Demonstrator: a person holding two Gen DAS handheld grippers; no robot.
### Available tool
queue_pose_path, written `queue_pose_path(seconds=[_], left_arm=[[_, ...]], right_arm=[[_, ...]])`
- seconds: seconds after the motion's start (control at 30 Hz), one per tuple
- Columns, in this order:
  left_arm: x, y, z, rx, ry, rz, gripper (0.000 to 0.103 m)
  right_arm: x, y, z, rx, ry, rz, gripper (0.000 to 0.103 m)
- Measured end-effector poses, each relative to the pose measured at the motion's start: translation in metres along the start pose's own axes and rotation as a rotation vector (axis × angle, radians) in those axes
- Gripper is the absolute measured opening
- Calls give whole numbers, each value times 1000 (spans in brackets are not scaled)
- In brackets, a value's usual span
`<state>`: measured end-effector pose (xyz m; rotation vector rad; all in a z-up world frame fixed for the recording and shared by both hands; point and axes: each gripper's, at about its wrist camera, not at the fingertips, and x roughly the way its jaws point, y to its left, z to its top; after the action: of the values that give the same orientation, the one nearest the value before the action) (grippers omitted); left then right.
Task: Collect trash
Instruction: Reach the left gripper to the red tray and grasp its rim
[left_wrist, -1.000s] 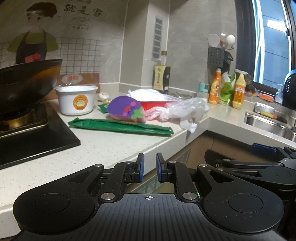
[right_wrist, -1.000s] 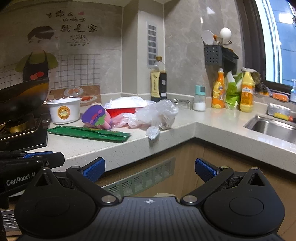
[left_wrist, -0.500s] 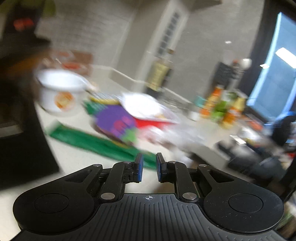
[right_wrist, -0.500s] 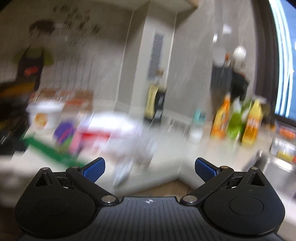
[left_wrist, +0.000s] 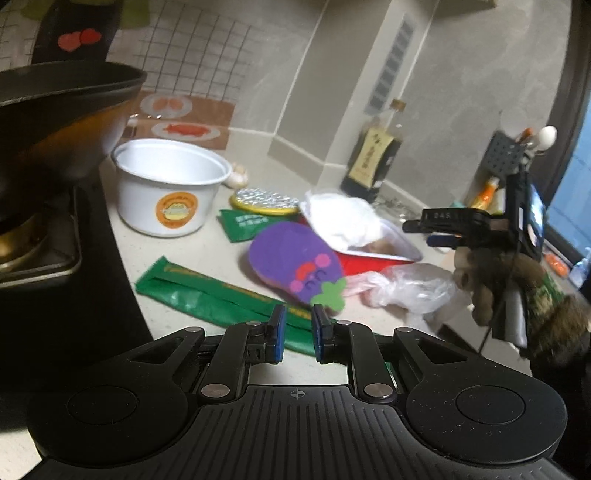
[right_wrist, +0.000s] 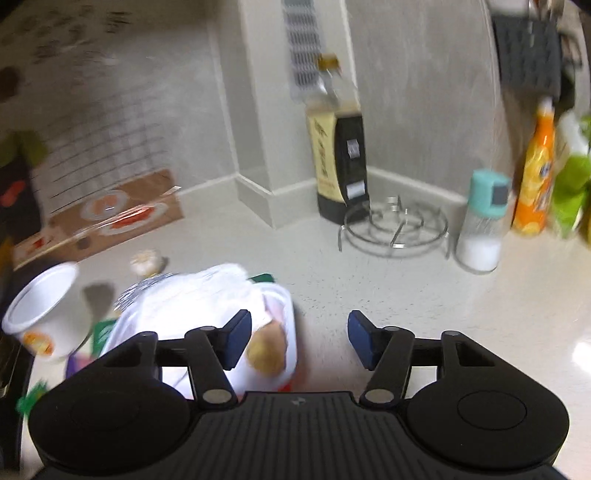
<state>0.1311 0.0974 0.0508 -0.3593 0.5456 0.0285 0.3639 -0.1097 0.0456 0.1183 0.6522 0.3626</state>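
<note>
Trash lies scattered on the pale counter (left_wrist: 110, 221) between the stove and the corner: a white paper bowl (left_wrist: 168, 186), a long green wrapper (left_wrist: 207, 295), a purple felt-like piece (left_wrist: 295, 266), a red tray (left_wrist: 369, 260) heaped with crumpled white paper (left_wrist: 341, 216), and a clear plastic bag (left_wrist: 413, 288). A second ago both cameras looked at this pile from beyond the counter edge; now both sit over the counter and much closer, so the cabinet front below has dropped out of sight. The left gripper (left_wrist: 298, 338) hangs above the near end of the green wrapper, its blue pads as narrowly spaced as before, a slim gap with nothing in it. The right gripper (right_wrist: 299, 339), spread to its widest a second ago, is closing; the tray's right edge and bare counter show between its pads, and neither pad presses on anything. In the left view a gloved hand (left_wrist: 495, 280) carries that gripper above the plastic bag. The right view is smeared by motion: the bowl and green scraps at its left edge are blurred and partly cut off behind the gripper body, and what the brown lump (right_wrist: 267, 349) in the tray is cannot be told. The dark wok (left_wrist: 55, 122) at left is cropped by the frame.
</note>
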Motion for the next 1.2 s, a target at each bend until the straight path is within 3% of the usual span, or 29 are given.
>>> queue_pose_path(seconds=[0.03,0.1,0.17,0.23,0.33,0.43,0.5,0.77,0.9,1.0,1.1,1.2], left_arm=[[0,1,6,-4,-4,-3,17],[4,4,24,-12,-13,-42,17],[13,6,44,-18,-21,-66,17],[31,4,63,-26,-6,-73,17],[70,3,87,-66,66,-64,17],[110,1,98,-63,125,-33,17],[131,-1,99,-51,153,-8,17],[182,-18,99,48,211,102,19],[200,-27,99,130,247,152,21],[214,-31,95,148,313,164,13],[211,-35,95,111,286,171,14],[194,-53,103,190,157,183,14]], right_arm=[[11,2,2,15,35,5,49],[29,4,4,33,100,9,25],[37,7,4,27,138,22,14],[33,9,5,28,124,15,11],[20,6,8,38,94,59,12],[0,1,8,-29,33,-7,15],[-13,-8,7,-35,17,-2,31],[-56,-27,-30,-65,12,205,56],[-54,-19,-53,-100,66,290,56],[-52,-13,-69,-144,61,288,56],[-50,-14,-74,-141,38,305,57],[-46,-17,-73,-113,25,336,57]])
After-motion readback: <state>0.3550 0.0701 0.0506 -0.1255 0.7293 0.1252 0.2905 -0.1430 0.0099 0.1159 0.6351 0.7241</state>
